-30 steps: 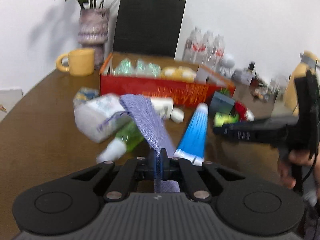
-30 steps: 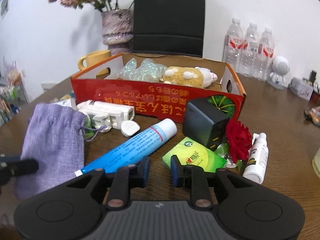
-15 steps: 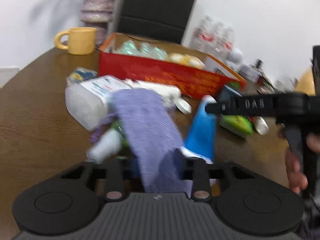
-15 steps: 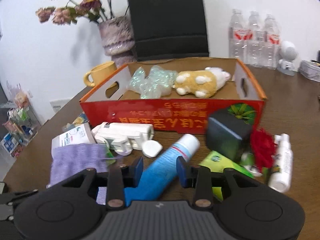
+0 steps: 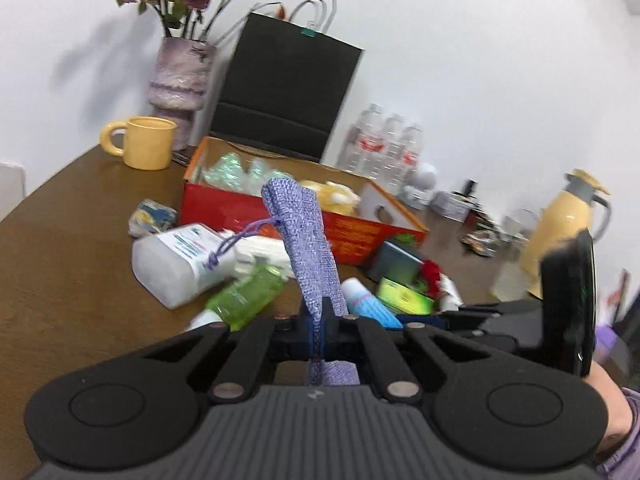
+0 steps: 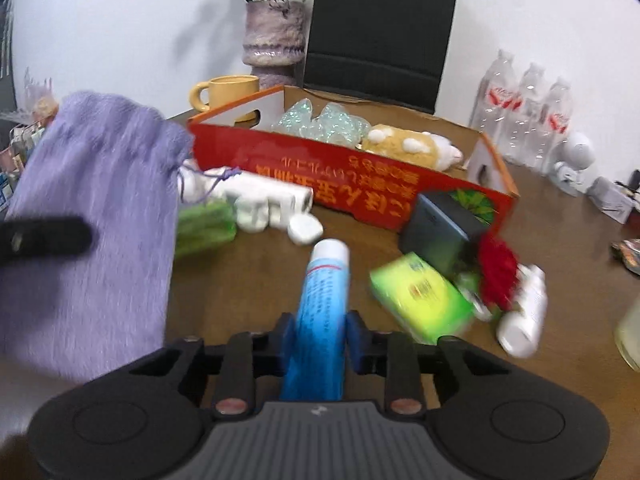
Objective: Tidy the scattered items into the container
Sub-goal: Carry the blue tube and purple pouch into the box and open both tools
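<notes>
The left gripper (image 5: 320,322) has its jaws pressed together on the lower edge of the purple pouch (image 5: 298,236), which hangs up in the air in front of the red box (image 5: 248,208); the right gripper (image 6: 320,330) has its jaws around the blue tube (image 6: 322,300), touching both sides of it, but I cannot tell if the grip is already firm or if the tube is lifted from the table (image 6: 560,248).

To do this step well, I think the left gripper should carry the pouch high enough to pass over the near wall of the box and let it go only when it is above the free part of the floor, beside the plush toy (image 6: 412,148); the loose cord (image 5: 236,242) can catch on the white bottle (image 5: 180,256) lying in front of the box, so a straight upward path is safer; the right gripper should wait or go behind, so that the two tools do not meet over the box.

The pouch is of woven lilac cloth, flat and limp, seemingly empty, with a gathered drawstring neck at the far end; it folds easily.
</notes>
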